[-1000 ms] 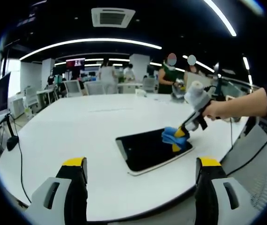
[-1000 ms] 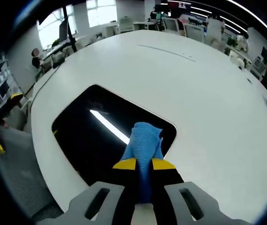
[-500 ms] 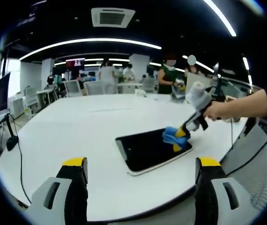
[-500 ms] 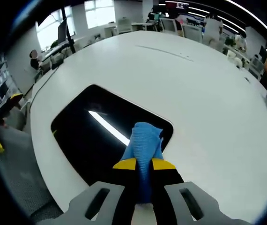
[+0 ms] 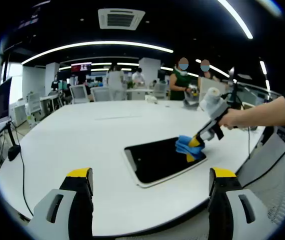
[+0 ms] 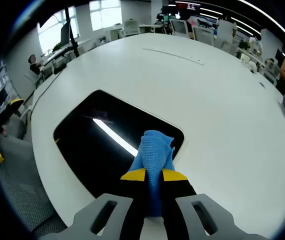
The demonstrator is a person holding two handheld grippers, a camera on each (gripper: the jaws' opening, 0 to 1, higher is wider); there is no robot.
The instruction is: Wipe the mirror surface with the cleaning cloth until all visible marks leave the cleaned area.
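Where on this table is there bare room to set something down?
The table is bare nearly everywhere: the wide stretch from the mirror to the far edge, and the strip between the mirror and the near edge. The one busy spot is the mirror's corner, where the right gripper presses the cloth.

The mirror [image 6: 102, 145], a dark rounded rectangle with a thin pale edge, lies flat just ahead of the right hand-held gripper [image 6: 153, 176], reflecting a ceiling light strip. The bunched blue cleaning cloth [image 6: 155, 152], clamped between its jaws, presses on the mirror's corner.
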